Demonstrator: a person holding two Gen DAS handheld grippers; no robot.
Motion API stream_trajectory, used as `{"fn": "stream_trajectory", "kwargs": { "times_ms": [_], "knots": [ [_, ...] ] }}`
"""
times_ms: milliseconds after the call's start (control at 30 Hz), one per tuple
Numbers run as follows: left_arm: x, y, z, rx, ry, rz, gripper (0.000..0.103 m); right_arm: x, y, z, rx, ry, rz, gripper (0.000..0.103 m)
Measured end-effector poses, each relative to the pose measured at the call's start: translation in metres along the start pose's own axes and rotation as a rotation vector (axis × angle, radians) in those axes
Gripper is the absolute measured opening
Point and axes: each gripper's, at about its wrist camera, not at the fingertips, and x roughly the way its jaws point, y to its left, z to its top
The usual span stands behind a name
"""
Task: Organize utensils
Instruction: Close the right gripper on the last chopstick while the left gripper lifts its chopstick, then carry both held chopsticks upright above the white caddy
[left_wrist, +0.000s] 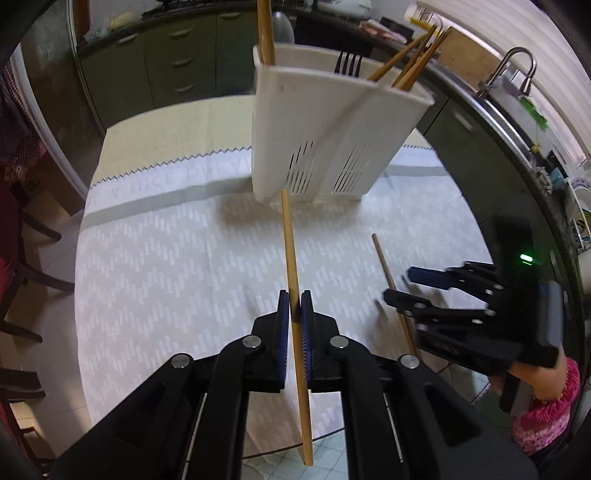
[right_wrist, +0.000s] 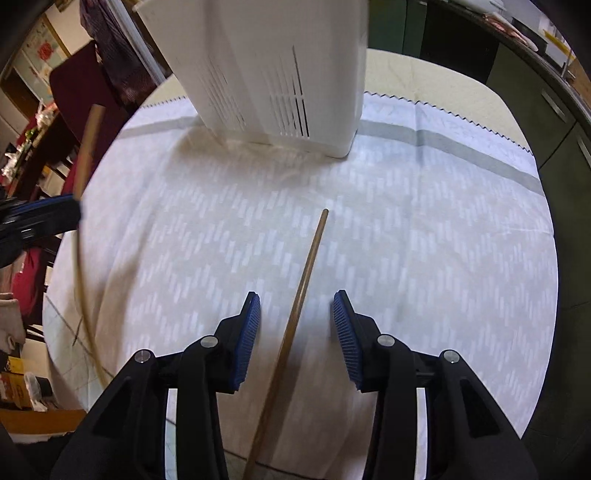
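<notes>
Your left gripper is clamped on a wooden chopstick, its tip toward the white utensil caddy at 12 o'clock. Your right gripper stands with jaws apart, straddling a second chopstick lying on the tablecloth, not gripping it.

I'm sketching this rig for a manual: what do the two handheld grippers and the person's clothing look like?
The left gripper and the right gripper are black linkages with silver pivot pins and ribbed blue pads. A green light glows on the right one. The person wears a pink patterned sleeve.
</notes>
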Motion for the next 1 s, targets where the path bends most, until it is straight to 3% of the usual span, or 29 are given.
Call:
{"fn": "stream_trajectory", "kwargs": {
  "times_ms": [367, 500, 667, 1000],
  "knots": [
    [-0.027, -0.009, -0.006, 0.049, -0.091, -0.034, 0.006, 0.018, 0.021, 0.015, -0.023, 0.040, -0.109, 0.033],
    [-0.036, -0.009, -0.011, 0.059, -0.109, -0.039, 0.006, 0.022, 0.025, 0.018, -0.026, 0.047, -0.102, 0.011],
    [-0.043, -0.010, -0.016, 0.069, -0.126, -0.034, 0.006, 0.023, 0.024, 0.021, -0.010, 0.046, -0.067, 0.006],
    [-0.061, -0.008, -0.023, 0.091, -0.174, -0.033, 0.006, -0.034, 0.025, 0.012, 0.012, -0.127, 0.025, 0.006]
  ]
}}
